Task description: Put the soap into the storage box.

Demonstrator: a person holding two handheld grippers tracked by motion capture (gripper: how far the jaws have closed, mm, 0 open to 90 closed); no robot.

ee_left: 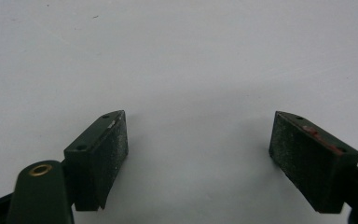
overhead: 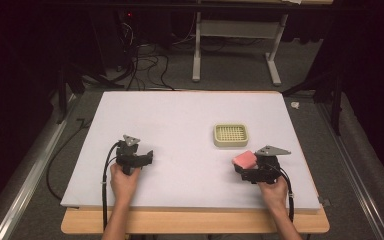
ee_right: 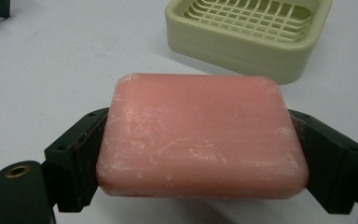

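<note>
A pink soap bar (ee_right: 200, 137) is clamped between the jaws of the right gripper (overhead: 248, 167) just near of the green soap dish (overhead: 231, 135), while the left gripper (overhead: 139, 159), well to the dish's left, is held with jaws apart.

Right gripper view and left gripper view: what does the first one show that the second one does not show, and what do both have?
The right gripper view alone has a pink soap bar clamped between the right gripper jaws, and a pale green soap dish with a grid insert standing beyond it, apart from the bar. The left gripper view alone has the left gripper with its jaws wide apart and nothing between them. Both share the white table surface and a pair of black jaws rising from the bottom.
</note>
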